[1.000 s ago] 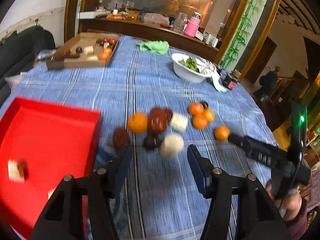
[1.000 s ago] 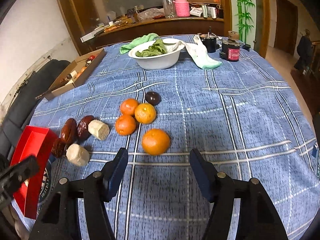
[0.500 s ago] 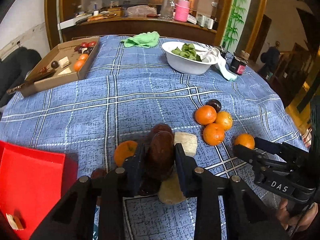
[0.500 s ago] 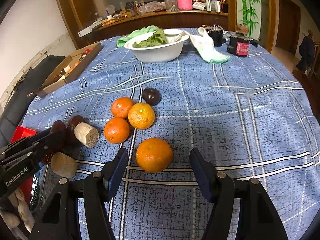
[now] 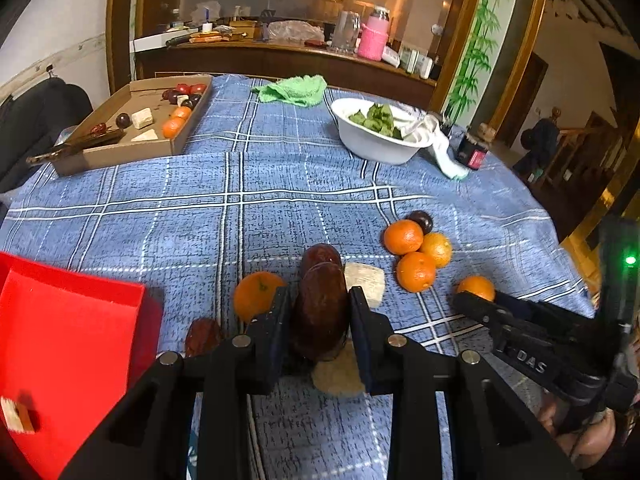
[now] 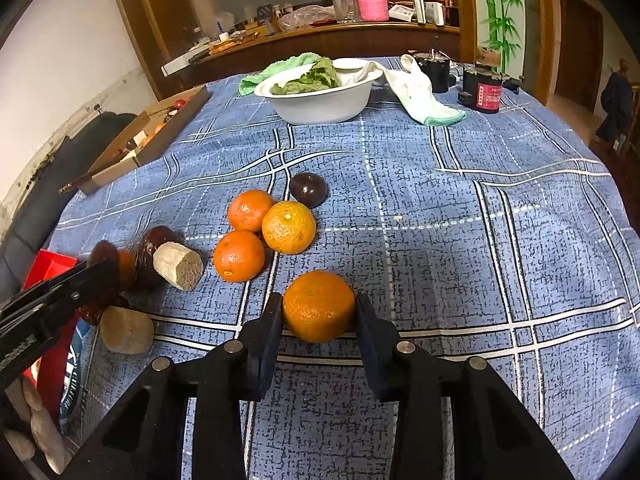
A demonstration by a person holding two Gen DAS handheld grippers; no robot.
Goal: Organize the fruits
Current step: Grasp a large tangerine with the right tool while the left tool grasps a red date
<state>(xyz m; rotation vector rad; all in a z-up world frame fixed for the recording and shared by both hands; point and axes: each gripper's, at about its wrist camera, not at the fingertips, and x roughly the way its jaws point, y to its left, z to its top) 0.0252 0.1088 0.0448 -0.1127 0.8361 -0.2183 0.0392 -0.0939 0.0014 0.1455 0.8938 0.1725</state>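
My left gripper [image 5: 318, 312] is shut on a dark red date [image 5: 320, 312], with a second date [image 5: 322, 254] just beyond it. An orange [image 5: 258, 294] lies to its left, a pale cut chunk [image 5: 366, 280] to its right, another chunk [image 5: 338, 374] under the jaws. My right gripper [image 6: 316, 312] is shut on an orange [image 6: 318, 306] that rests on the cloth. Three oranges [image 6: 264, 232] and a dark plum [image 6: 308, 189] lie beyond it. The red box [image 5: 60, 352] sits at the left.
A cardboard tray [image 5: 132, 128] with fruit stands at the far left. A white bowl of greens [image 6: 320, 92], a white cloth [image 6: 420, 92], a green cloth [image 5: 292, 90] and dark jars [image 6: 482, 90] stand at the back. The blue checked tablecloth [image 6: 480, 240] covers the round table.
My left gripper moved off the red box to the dates and shut on one. My right gripper moved forward and shut on the nearest orange.
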